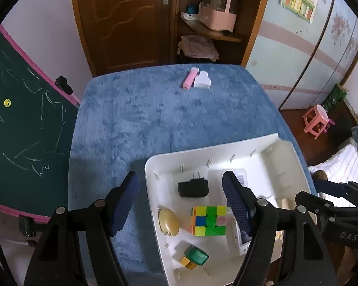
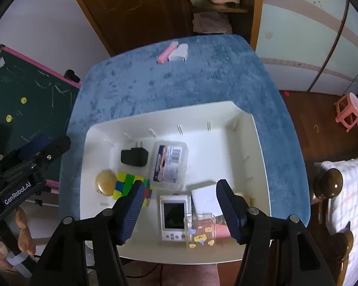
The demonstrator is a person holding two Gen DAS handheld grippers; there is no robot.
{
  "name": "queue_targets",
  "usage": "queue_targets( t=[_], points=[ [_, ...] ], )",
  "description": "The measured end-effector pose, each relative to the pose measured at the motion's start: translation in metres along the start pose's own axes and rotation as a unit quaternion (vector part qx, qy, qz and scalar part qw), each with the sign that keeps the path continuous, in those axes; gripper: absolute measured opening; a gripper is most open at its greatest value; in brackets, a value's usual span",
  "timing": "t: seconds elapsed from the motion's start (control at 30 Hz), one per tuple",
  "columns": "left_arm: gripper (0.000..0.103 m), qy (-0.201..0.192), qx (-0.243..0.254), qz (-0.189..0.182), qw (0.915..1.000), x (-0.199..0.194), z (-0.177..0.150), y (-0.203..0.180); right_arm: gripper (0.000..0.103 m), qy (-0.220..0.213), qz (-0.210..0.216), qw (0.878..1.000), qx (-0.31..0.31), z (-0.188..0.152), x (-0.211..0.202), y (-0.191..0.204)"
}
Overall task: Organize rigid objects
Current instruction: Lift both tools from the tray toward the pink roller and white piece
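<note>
Hovering above the white plastic bin (image 2: 257, 143) on the blue plush tabletop (image 1: 143, 119), both grippers pointing steeply down. Left gripper (image 1: 180, 205) standing with jaws apart and empty, straddling the bin's left rim. Right gripper (image 2: 179, 208) also gaping, nothing pressed between its pads; clear box with yellow stickers (image 2: 200, 230) lying below it in the bin's near right part, seemingly just set down.

Already sitting inside the bin: black plug adapter (image 2: 134, 156), clear lidded box with a label (image 2: 169, 164), Rubik's cube (image 1: 208, 220), round tan case (image 2: 105, 181), white handheld game console (image 2: 174, 217), white flat block (image 2: 206, 200), and a small green-and-yellow toy (image 1: 194, 257) at the near left corner.

Still waiting outside: pink tube (image 1: 188, 78) and white bottle (image 1: 202, 79), touching side by side near the tabletop's far edge, well apart from the bin.

Judging the step in hand as withdrawing and going for those two. Doing it well probably meaning lifting clear of the bin's far wall before travelling, then taking one item per gripper, closing across the narrow width and separating the pair without nudging either off the far edge.

Open plush between bin and far edge giving plenty of room; far right part of the bin still bare for the drop; chalkboard (image 1: 23, 119) crowding the left side
</note>
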State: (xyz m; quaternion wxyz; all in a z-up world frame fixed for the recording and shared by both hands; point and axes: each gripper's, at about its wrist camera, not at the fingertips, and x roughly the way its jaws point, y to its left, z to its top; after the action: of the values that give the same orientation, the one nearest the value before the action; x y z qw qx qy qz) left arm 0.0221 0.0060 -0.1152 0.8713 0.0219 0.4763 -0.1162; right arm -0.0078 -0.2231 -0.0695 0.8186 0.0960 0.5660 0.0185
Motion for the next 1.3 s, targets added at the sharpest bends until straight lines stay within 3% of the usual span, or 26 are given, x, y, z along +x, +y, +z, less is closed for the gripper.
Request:
queue_targets(
  t=[0.43, 0.87, 1.07, 1.13, 1.3],
  points=[
    [0.075, -0.021, -0.014, 0.013, 0.9996, -0.007, 0.046, -0.002, 0.063, -0.037, 0.029, 0.999, 0.0, 0.047, -0.026, -0.017],
    [0.075, -0.05, -0.002, 0.031, 0.9983, -0.006, 0.122, -0.013, 0.063, -0.089, 0.002, 0.995, -0.046, 0.127, -0.047, -0.031],
    [0.076, -0.045, 0.016, 0.033, 0.9983, 0.008, 0.16, -0.026, 0.063, -0.107, -0.013, 0.992, -0.07, 0.173, -0.051, -0.036],
    [0.08, -0.045, 0.02, 0.041, 0.9979, 0.016, 0.173, -0.029, 0.063, -0.109, -0.018, 0.991, -0.078, 0.187, -0.049, -0.037],
    [0.081, -0.027, 0.011, 0.05, 0.9983, 0.049, 0.199, -0.025, 0.063, -0.108, -0.033, 0.99, -0.09, 0.225, -0.029, -0.04]
  ],
)
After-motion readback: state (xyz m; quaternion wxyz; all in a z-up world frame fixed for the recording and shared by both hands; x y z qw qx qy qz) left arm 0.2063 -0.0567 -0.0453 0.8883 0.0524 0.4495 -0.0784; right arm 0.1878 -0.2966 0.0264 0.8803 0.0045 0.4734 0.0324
